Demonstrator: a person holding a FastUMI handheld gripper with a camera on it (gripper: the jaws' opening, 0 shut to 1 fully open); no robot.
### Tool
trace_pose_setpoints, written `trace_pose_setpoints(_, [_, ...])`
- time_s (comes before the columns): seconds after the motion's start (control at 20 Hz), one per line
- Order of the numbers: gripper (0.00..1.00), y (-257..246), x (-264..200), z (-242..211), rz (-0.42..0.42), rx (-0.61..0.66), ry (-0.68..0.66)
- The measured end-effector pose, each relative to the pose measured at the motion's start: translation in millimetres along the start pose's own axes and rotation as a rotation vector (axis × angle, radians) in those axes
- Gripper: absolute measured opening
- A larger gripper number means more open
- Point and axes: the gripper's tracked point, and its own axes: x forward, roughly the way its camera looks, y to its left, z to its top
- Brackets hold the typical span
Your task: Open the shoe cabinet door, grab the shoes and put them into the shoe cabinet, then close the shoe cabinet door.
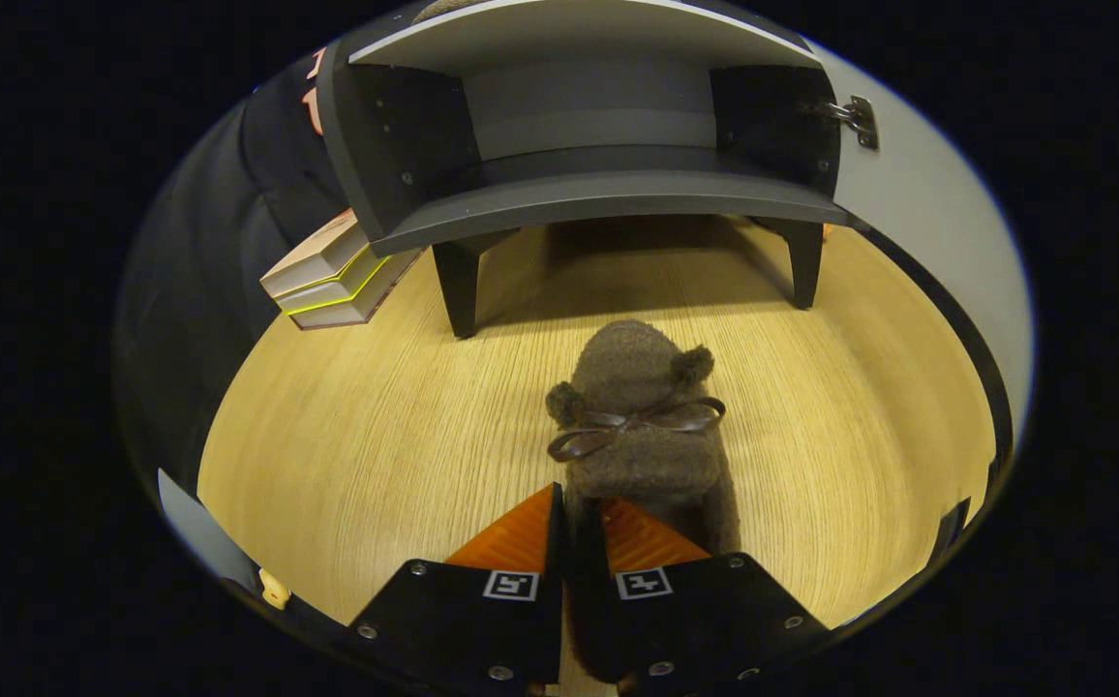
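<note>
**Shoe gripped, cabinet waiting open**

While the gripper (pixel 581 523) pinched the heel edge of the fuzzy brown shoe (pixel 639 426) between both fingers, its toe pointed at the shoe cabinet (pixel 589 198), whose door (pixel 918 203) stood open, apparently ready to receive it. Books (pixel 332 276) lay beside it; no writing was readable.

tool (pixel 581 528) level and pointing forward, fingers (pixel 519 534) drawn close together, pinching the item between them

One fuzzy brown shoe (pixel 639 416) is sitting on the floor, pinched by the gripper (pixel 579 518), its two fingers closing on the heel edge. One open cabinet (pixel 598 194) is standing beyond, with three books (pixel 332 276) stacked beside it.
</note>
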Motion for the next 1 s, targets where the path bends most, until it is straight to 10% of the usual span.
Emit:
trace_pose_setpoints(0.35, [0.06, -4, 4, 10, -0.020, 0.042, -0.032])
trace_pose_setpoints(1.0, [0.06, -16, -134, 77, -0.012, 0.084, -0.181])
